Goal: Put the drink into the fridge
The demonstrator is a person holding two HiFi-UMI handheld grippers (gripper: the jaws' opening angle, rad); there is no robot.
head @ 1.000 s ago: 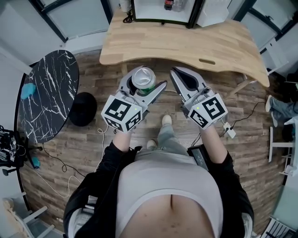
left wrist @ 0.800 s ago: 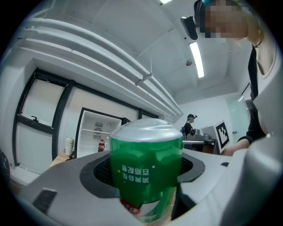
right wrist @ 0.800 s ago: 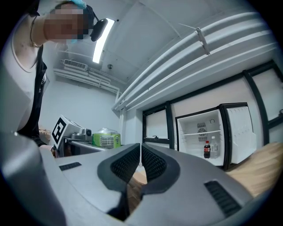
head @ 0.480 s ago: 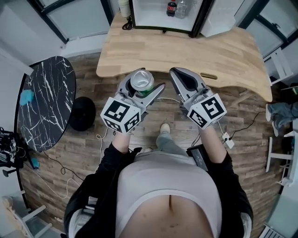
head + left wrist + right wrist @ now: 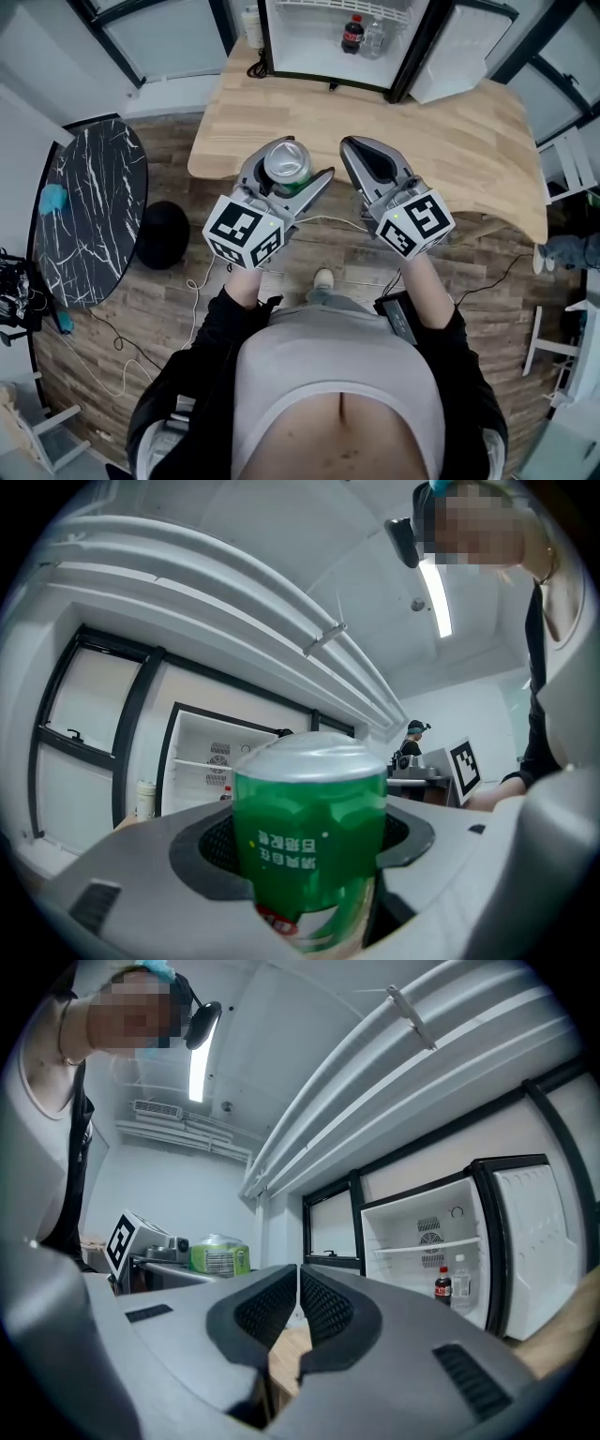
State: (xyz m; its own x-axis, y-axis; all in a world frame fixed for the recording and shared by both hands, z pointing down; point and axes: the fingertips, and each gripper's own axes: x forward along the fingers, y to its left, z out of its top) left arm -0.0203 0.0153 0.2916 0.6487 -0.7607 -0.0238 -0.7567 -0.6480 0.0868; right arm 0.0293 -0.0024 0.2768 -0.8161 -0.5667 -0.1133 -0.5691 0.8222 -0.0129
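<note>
A green drink can with a silver top stands upright in my left gripper, whose jaws are shut on it; the left gripper view fills with the can. My right gripper is beside it, shut with nothing between its jaws. Both hang over the near edge of a wooden table. On the far side of the table stands a small fridge with its door swung open. Inside sit a dark cola bottle and a clear bottle.
A round black marble table stands at the left with a black stool beside it. Cables trail across the wooden floor. A white bottle stands on the table left of the fridge. A white chair is at the right.
The table and fridge have slid down in the head view, and more of the fridge's inside shows. Both grippers hold the same pose, the can still in the left.
</note>
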